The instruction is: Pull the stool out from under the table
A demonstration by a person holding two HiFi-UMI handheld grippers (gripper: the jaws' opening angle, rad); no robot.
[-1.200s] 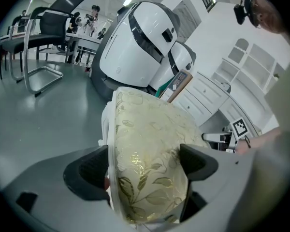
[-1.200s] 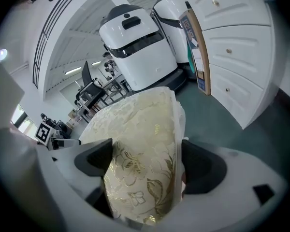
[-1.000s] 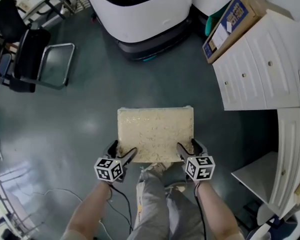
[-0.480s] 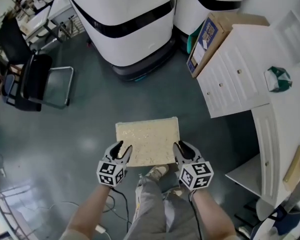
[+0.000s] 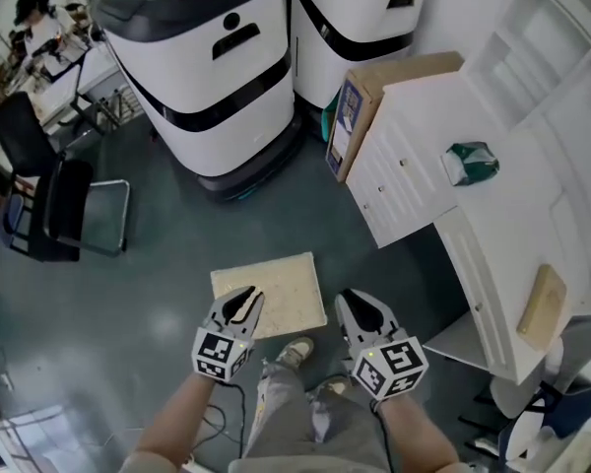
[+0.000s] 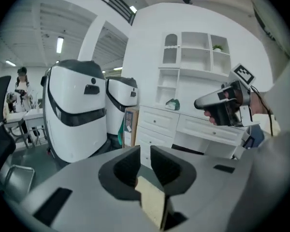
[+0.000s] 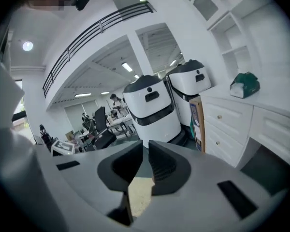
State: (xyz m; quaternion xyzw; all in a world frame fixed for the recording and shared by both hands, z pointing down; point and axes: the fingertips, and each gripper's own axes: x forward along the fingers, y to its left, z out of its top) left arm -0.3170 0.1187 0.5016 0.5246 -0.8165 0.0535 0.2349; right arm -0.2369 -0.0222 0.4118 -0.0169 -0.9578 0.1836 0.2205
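The stool, with a cream speckled rectangular top, stands on the grey floor in front of my feet, out clear of the white table. Both grippers are lifted above its near edge and touch nothing. The left gripper hangs over the stool's near left corner, the right gripper just past its right edge. Their jaws have just been closing and stand together with nothing between them. In the left gripper view the left gripper shows a bit of stool below. The right gripper looks the same in its own view.
Two big white-and-black machines stand beyond the stool. A cardboard box leans on a white drawer cabinet at right, with a green packet on top. A black chair stands far left.
Both grippers let go of the stool's near edge, rose away from it and closed their jaws. The stool stays on the floor and looks smaller as the view lifts.
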